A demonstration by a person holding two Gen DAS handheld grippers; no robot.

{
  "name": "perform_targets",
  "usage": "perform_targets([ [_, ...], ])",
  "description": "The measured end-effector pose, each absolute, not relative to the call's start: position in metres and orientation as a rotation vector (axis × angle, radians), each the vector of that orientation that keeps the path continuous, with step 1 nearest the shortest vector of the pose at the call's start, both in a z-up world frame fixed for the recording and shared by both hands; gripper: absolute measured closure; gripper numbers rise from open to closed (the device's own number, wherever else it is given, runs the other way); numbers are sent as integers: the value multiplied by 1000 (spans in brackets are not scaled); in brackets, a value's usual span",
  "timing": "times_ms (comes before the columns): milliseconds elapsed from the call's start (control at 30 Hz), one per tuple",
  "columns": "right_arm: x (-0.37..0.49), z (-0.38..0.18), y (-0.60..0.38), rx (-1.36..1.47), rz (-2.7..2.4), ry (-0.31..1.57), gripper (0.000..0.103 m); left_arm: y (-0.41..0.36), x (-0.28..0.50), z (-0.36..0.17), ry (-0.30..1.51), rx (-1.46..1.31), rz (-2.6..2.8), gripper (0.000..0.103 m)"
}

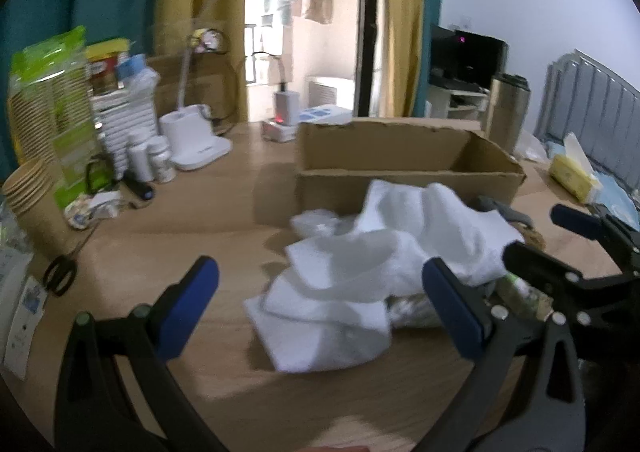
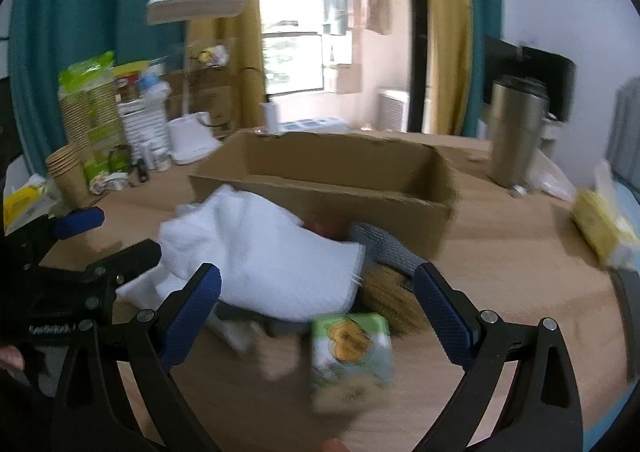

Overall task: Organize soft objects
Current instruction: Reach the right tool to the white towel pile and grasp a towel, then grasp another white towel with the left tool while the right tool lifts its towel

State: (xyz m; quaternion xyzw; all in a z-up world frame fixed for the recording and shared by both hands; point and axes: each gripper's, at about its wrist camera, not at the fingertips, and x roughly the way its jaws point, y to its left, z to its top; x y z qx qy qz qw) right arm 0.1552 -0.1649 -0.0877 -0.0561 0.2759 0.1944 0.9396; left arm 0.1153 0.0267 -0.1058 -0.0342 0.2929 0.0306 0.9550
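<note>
A heap of white towels (image 1: 352, 272) lies on the wooden table just in front of an open cardboard box (image 1: 400, 156). My left gripper (image 1: 320, 288) is open, its blue pads spread either side of the heap's near end and holding nothing. In the right wrist view the white towels (image 2: 264, 252) cover part of a grey cloth (image 2: 384, 248) and a tan knitted piece (image 2: 384, 288). A small green printed packet (image 2: 352, 344) lies blurred between the fingers of my open right gripper (image 2: 318, 284). The cardboard box (image 2: 328, 188) looks empty inside.
A steel tumbler (image 2: 516, 132) stands right of the box, and a yellow tissue pack (image 2: 596, 228) lies at the far right. At the left are stacked paper cups (image 1: 32, 188), small white bottles (image 1: 152, 160), a white lamp base (image 1: 192, 140) and black scissors (image 1: 60, 276).
</note>
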Motion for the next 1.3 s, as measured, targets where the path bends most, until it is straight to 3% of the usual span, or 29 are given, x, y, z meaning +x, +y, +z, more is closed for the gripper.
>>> perform_targets([
  [233,168,-87,-125,-150,490,572,5,58,105,-107,585,-120,130,1],
  [367,177,-91,-112,-158,512,605,13,70,100,-111,587,-134,148,1],
  [600,192,-99,-94,-180,523,663,16,85,96,-119,602,-170,155,1],
  [633,193,-102,-93,-184,525,673,20,85,96,-120,604,-170,147,1],
  [700,195,-105,-94,-186,511,680,50,80,97,-121,608,-158,128,1],
  [733,196,-106,-94,-190,495,681,55,77,98,-122,612,-151,119,1],
  [800,196,-105,-99,-189,480,672,79,71,100,-122,623,-138,103,1],
  [867,193,-101,-105,-179,483,654,90,63,102,-124,633,-122,85,1],
  [1300,173,-59,-171,-72,468,500,93,18,136,-127,766,-11,25,1],
])
